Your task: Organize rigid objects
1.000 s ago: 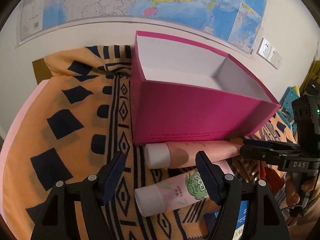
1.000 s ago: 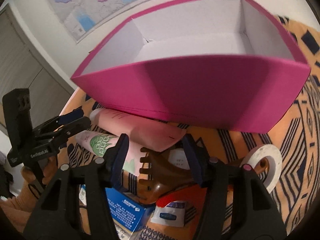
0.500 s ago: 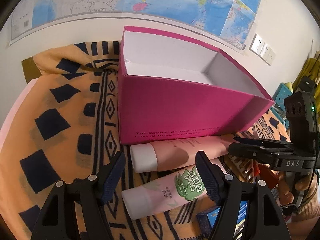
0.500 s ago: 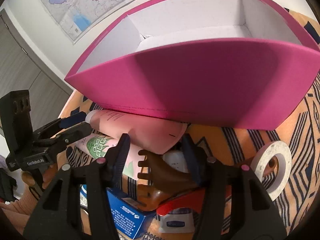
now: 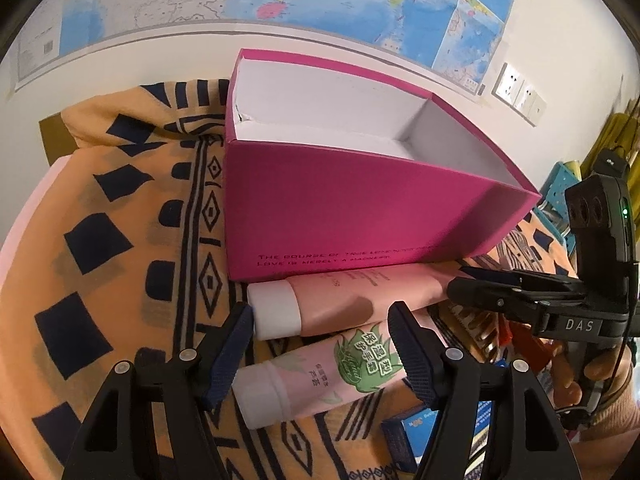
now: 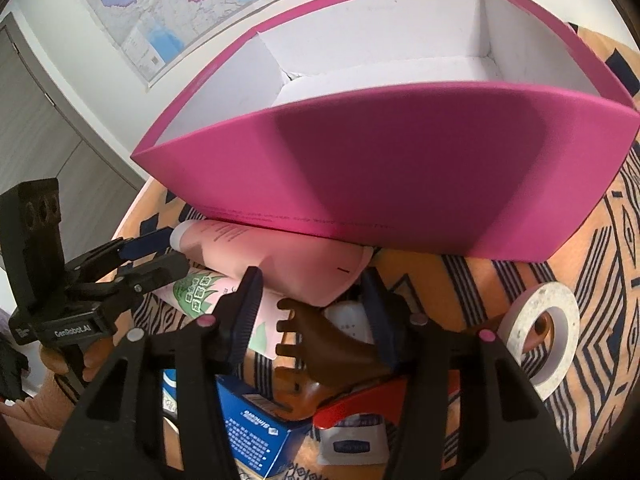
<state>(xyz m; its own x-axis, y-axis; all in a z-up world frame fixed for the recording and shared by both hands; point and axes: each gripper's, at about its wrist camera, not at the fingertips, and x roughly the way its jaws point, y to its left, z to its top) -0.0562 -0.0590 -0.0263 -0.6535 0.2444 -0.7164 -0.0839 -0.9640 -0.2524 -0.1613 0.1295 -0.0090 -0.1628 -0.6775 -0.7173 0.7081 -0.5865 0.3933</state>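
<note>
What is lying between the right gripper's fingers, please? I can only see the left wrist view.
Observer: A brown comb lies between the fingers of the right gripper, whose jaws stand open.
Operator: Thank you. Is anything lying further to the right?
Observer: Yes, a roll of white tape lies on the patterned cloth, right of that gripper.
Operator: And anything nearer the camera?
Observer: A small white packet with a blue label lies just below the comb's handle.
</note>
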